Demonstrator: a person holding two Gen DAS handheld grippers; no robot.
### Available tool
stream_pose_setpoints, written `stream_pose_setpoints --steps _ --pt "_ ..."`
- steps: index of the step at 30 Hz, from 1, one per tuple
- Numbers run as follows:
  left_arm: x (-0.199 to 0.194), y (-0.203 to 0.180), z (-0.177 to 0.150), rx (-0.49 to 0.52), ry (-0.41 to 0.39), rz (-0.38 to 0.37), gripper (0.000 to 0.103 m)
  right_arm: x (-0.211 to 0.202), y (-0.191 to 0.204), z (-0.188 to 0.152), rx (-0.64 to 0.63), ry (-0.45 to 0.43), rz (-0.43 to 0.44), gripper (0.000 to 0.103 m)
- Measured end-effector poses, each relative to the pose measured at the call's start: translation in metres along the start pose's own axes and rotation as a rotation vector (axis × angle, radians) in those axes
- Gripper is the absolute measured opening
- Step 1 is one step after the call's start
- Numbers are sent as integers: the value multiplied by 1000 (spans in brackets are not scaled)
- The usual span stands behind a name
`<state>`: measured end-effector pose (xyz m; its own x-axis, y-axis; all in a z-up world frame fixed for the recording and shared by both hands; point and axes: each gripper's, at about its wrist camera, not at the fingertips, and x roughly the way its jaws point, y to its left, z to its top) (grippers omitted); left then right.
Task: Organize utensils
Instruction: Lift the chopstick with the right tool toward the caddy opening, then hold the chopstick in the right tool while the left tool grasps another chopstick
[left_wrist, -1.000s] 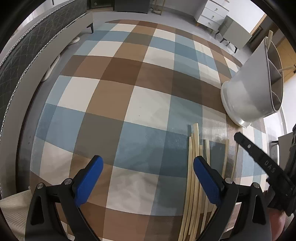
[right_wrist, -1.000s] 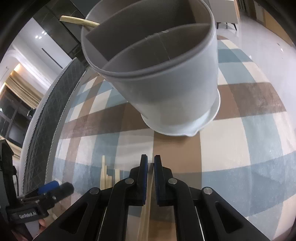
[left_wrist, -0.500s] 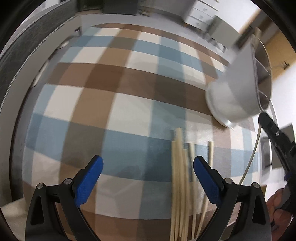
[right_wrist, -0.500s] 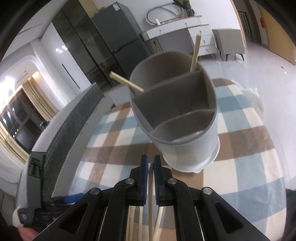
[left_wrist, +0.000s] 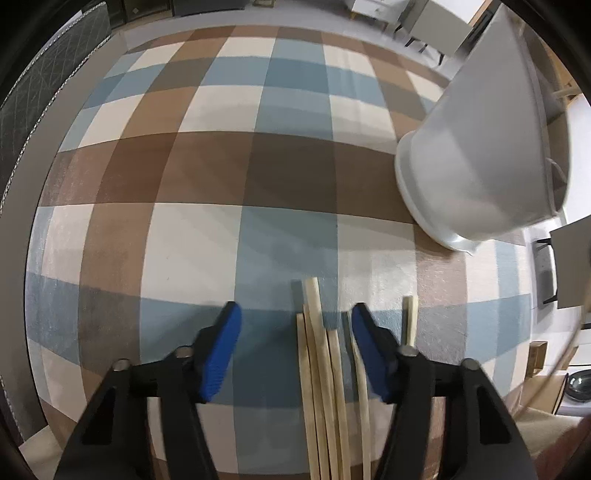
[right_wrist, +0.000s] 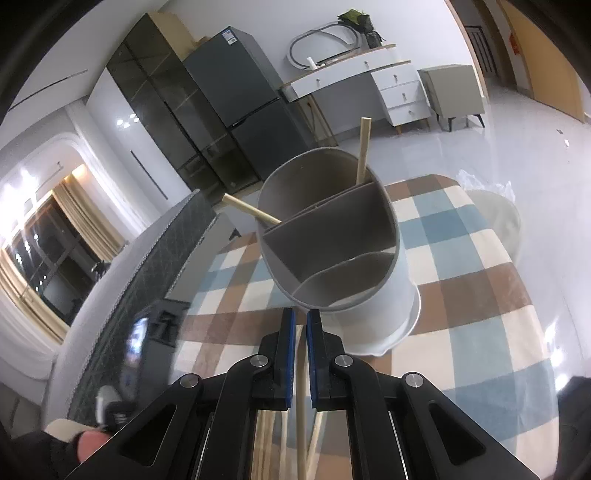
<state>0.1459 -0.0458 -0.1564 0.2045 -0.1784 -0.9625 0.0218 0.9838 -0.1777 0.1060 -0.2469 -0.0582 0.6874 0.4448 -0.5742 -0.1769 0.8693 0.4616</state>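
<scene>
Held chopstick: a thin pale wooden stick, clamped between the blue pads of the right gripper; its lower length hangs below the jaws, toward the cloth.
Right gripper, state: fingers drawn nearly together on the stick, with only its width between them.
Right gripper, position: raised above the table, just short of the holder's near rim.
Loose chopsticks: several are laid side by side on the checked tablecloth, tips pointing toward the holder; one lies slightly apart on the right.
Left gripper: fingers spread wide with nothing between the pads; it is held low over the bundle, which lies nearer its right finger.
Utensil holder: a grey round tub with three compartments, standing upright on the cloth well beyond the loose sticks.
Holder contents: two chopsticks are seen in the far compartment, one upright, one leaning out to the left; the two nearer compartments appear empty.
Handling, judged: light, stiff and smooth; a stick is likely to pivot or slip in flat pads if taken near one end.
Hold point, judged: mid-length or slightly above is preferred, so that the lower tip can be steered into a compartment.
Risk, judged: the tip may catch on a divider or the rim; neighbouring sticks may roll when one is lifted.
</scene>
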Motion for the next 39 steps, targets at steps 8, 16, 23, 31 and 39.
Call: stream_pose_setpoints --steps 8,16,23,31,39 --pt "2 -12 8 -12 10 -8 2 -5 -4 5 32 -10 19 6" --pt "-26 -13 0 -9 -65 -32 0 -10 -4 5 22 -23 12 6" --pt "-27 -7 -9 -14 -19 -5 8 -16 -1 -1 30 -23 5 6" --pt "-13 -17 0 26 -12 37 39 -11 -2 0 26 -19 -2 6" --pt "9 -29 8 58 18 60 16 -6 -6 1 45 -3 -6 6"
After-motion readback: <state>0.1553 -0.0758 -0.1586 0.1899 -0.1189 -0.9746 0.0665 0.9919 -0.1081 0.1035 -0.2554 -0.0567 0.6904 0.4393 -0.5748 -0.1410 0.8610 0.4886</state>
